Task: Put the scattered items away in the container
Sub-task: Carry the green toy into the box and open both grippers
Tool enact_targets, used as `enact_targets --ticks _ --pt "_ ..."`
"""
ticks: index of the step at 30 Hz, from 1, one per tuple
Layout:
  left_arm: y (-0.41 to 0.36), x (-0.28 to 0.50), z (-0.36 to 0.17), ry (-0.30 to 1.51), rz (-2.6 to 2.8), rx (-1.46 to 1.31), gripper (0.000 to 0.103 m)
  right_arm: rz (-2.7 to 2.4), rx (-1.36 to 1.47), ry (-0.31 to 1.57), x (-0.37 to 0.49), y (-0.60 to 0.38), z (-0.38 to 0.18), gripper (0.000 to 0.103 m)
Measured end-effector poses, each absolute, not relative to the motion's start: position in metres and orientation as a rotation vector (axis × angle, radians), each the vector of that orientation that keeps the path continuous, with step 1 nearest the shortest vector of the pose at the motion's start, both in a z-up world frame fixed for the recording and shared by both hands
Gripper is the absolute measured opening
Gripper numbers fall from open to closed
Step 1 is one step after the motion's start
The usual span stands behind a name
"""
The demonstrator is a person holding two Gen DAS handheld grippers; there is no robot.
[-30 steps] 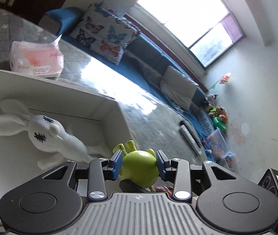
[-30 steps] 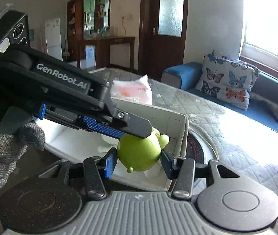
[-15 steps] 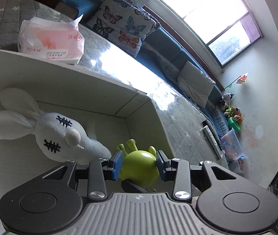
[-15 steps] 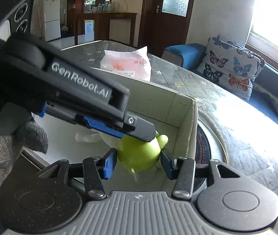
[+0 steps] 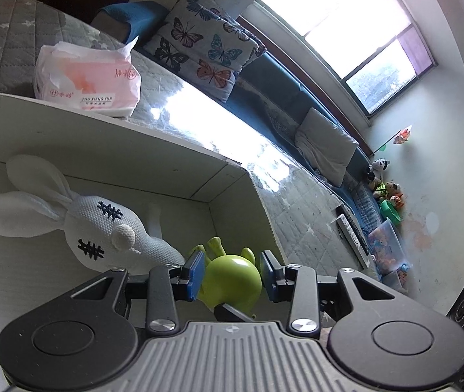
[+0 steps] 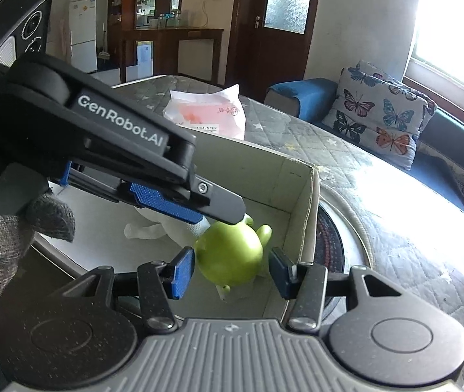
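One green toy (image 5: pixel 232 282), one rabbit (image 5: pixel 101 228), box (image 5: pixel 166 170)

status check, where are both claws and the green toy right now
Left claw open around the green toy, gap at its right pad. Right claw open, gaps both sides. Toy low inside the white box, beside the white bunny. Nothing blocking.

The green toy (image 5: pixel 232 282) is a glossy, rounded lime figure with short stubby limbs and antennae. It sits inside the box (image 5: pixel 166 163), close to a corner. The box is an open-topped container with pale cardboard walls. The white rabbit (image 5: pixel 101 228) lies on the box floor just beside the green toy; it has long ears and dark stitched eyes.
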State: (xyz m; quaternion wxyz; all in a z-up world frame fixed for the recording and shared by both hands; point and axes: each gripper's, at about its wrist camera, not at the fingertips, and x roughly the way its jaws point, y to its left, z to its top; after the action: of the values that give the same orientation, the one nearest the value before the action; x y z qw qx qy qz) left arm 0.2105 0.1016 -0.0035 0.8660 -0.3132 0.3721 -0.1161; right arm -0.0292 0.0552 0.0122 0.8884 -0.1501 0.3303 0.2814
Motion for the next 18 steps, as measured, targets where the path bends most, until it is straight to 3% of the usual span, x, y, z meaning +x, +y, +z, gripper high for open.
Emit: enact_targets --ticks 12,18 --pt "0.091 0.174 0.028 0.708 -0.258 -0.59 0.04 0.578 -0.2 0.593 -0.071 0.021 0.045 0.052" --pt "0.079 0.144 0.038 0.681 -0.266 -0.539 0.04 0.595 -0.201 0.552 -0.114 0.012 0.053 0.059"
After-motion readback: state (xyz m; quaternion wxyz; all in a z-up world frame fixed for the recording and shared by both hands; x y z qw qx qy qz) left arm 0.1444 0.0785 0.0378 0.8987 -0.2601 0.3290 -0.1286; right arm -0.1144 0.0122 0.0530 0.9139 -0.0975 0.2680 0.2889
